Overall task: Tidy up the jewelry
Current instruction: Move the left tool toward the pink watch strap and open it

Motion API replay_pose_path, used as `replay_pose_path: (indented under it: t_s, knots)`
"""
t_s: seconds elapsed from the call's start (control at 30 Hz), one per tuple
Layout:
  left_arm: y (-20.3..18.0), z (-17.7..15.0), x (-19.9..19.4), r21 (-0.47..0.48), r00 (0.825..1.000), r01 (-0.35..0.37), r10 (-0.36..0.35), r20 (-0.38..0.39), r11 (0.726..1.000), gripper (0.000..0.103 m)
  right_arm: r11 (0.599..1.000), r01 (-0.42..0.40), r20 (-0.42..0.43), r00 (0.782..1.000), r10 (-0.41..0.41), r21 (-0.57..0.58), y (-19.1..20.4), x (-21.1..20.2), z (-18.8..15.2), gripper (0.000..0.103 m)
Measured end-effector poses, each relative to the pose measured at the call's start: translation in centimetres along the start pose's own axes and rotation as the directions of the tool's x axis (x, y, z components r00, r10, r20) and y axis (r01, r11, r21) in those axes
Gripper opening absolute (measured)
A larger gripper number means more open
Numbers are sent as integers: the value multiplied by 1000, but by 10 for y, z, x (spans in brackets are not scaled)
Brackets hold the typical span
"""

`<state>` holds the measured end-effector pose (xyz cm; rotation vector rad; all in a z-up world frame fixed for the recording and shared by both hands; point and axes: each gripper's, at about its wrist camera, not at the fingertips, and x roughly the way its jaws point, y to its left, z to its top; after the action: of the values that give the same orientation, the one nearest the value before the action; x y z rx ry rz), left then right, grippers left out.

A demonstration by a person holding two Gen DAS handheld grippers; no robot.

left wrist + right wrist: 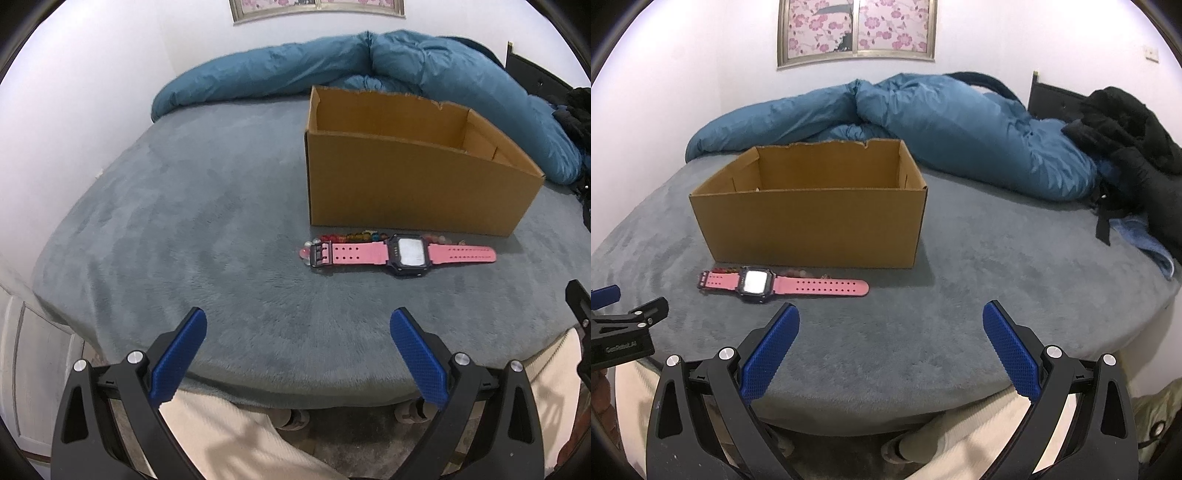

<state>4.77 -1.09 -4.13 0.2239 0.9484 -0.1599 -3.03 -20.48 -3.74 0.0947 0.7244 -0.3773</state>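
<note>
a pink watch [400, 254] lies flat and unbuckled on the grey bed [184, 229], just in front of an open cardboard box [413, 184]. a string of coloured beads [347, 236] sits between watch and box, touching the strap at its buckle end. left gripper [298, 325] hangs over the near bed edge, jaws spread wide, holding nothing. right gripper [891, 319] is likewise spread and empty, well short of the watch. a blue duvet [923, 122] is bunched behind the box.
</note>
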Motion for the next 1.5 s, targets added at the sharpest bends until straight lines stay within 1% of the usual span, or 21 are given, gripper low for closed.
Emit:
replay_pose_path:
  t_s: [0.2,0.27,0.33,0.43,0.47,0.57,0.67,0.77,0.93,1.03,1.13,1.17,1.23,1.27,1.3,1.33,1.37,1.4,1.43,1.47,1.5]
  knots:
    - [-4,10,42,24,999,21,-20,-40,999,98,999,-32,-63,998,30,-32,5,31,4,95]
    - [-8,12,57,47,998,31,-28,-48,998,98,997,-65,-94,994,62,-34,6,44,5,95]
    - [-12,13,73,69,997,41,-36,-66,997,98,996,-83,-110,991,80,-21,5,54,7,95]
    - [-13,13,91,81,995,58,-52,-83,995,98,997,-83,-117,990,81,-11,3,66,9,95]
    - [-12,12,96,81,994,78,-70,-88,994,98,996,-85,-121,989,84,-9,3,70,11,95]
    - [-6,12,102,63,991,113,-108,-74,992,98,996,-93,-133,987,91,-7,3,82,12,95]
    - [-2,12,109,62,987,130,-123,-107,990,99,994,-105,-156,982,102,-6,5,93,14,95]
    - [-4,11,108,77,990,117,-110,-92,990,99,992,-129,-190,974,127,3,7,106,15,95]
    - [-10,3,102,130,994,109,-105,-41,986,99,987,-159,-208,965,159,16,7,115,18,95]
    - [-10,1,100,137,992,125,-123,-25,983,99,983,-182,-218,959,183,24,3,119,20,95]
    - [0,3,98,122,983,185,-183,-30,975,99,976,-212,-217,952,216,40,0,122,23,90]
    - [5,4,97,113,979,203,-201,-29,973,99,971,-233,-221,946,239,50,-1,124,25,86]
    - [15,9,91,81,966,258,-259,3,963,99,965,-253,-229,938,261,65,-5,126,24,81]
    - [22,14,90,68,958,285,-287,21,956,97,961,-266,-235,932,276,74,-4,129,25,75]
    - [27,18,87,52,947,317,-319,36,947,97,954,-284,-244,922,299,95,-5,132,25,73]
    - [31,21,85,37,936,347,-348,42,937,97,952,-289,-249,919,306,104,-6,134,25,71]
    - [35,24,85,17,923,382,-382,49,924,92,950,-292,-256,915,312,112,-6,135,25,66]
    - [39,26,85,1,914,403,-403,51,915,87,946,-300,-266,908,323,122,-7,138,25,59]
    - [41,28,87,-11,909,414,-414,49,910,85,943,-307,-273,903,332,130,-6,140,25,57]
    - [45,29,90,-24,902,430,-429,42,902,78,939,-314,-277,898,342,142,-5,143,26,54]
    - [46,30,92,-29,899,437,-436,34,899,67,937,-316,-279,896,346,148,-6,144,26,50]
